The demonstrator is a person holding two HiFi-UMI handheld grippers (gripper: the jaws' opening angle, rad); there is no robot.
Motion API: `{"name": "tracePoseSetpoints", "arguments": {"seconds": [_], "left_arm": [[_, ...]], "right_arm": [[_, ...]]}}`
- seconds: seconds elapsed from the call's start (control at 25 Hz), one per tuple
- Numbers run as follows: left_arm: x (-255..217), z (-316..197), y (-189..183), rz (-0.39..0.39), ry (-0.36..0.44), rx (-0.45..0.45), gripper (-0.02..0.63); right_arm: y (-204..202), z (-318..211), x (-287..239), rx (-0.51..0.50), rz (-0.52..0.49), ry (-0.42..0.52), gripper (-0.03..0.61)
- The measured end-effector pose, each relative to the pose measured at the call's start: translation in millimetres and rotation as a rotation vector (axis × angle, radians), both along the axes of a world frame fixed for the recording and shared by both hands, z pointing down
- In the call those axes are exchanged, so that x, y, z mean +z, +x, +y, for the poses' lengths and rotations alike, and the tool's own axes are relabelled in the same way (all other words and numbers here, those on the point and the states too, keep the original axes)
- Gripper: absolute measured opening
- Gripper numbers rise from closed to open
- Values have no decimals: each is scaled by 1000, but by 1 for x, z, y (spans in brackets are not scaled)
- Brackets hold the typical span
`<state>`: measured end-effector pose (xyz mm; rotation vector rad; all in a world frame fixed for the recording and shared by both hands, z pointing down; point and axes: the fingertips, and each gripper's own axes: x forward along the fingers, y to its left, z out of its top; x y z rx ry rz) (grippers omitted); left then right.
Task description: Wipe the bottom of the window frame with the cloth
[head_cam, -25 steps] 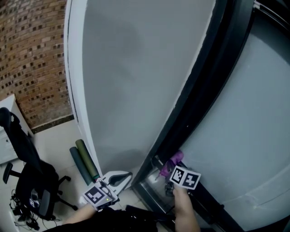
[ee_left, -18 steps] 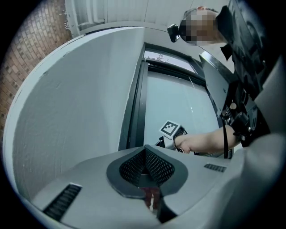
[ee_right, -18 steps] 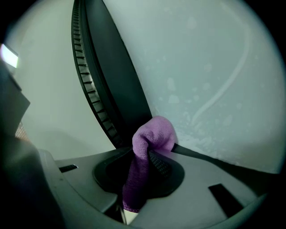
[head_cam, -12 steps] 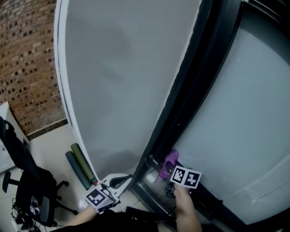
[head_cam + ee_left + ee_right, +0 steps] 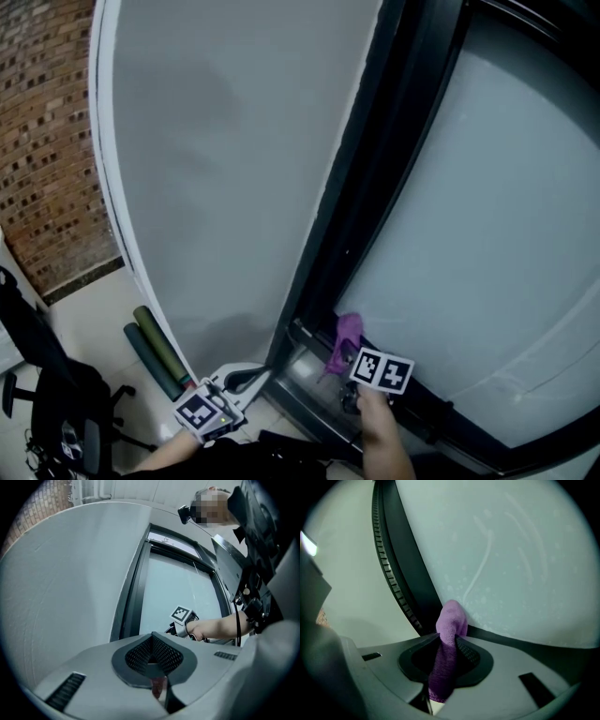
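Overall, we find a tall dark window frame [image 5: 375, 206] holding a frosted pane [image 5: 487, 234]. It is set in a plain grey wall [image 5: 225, 159], with a brick wall [image 5: 37, 141] and a pale floor [image 5: 94, 300] off to the left.

The right gripper [image 5: 449, 644] has its jaws pinching a purple cloth [image 5: 451, 618]. The cloth stands up between the jaws, and its bunched top lies just beyond them, against the pane where the frame's bottom rail [image 5: 520, 644] begins.

The left gripper [image 5: 152, 653] hangs low beside the wall, jaws pressed together with nothing between them.

Left of the left gripper's jaws, two rolled mats [image 5: 155, 352] lie on the floor against the wall. A black office chair [image 5: 47, 394] stands further left, cut off by the picture's edge.

The cloth's lower end drops out of sight between the right jaws. We cannot tell how firmly it bears on the rail.
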<state>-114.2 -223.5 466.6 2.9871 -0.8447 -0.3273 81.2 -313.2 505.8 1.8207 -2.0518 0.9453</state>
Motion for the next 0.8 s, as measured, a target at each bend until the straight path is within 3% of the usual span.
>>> {"name": "tracePoseSetpoints", "arguments": {"seconds": [0.8], "left_arm": [[-3,7,32,-25,13,140,5]], "right_arm": [[43,44,-3,140,2,19,84]]}}
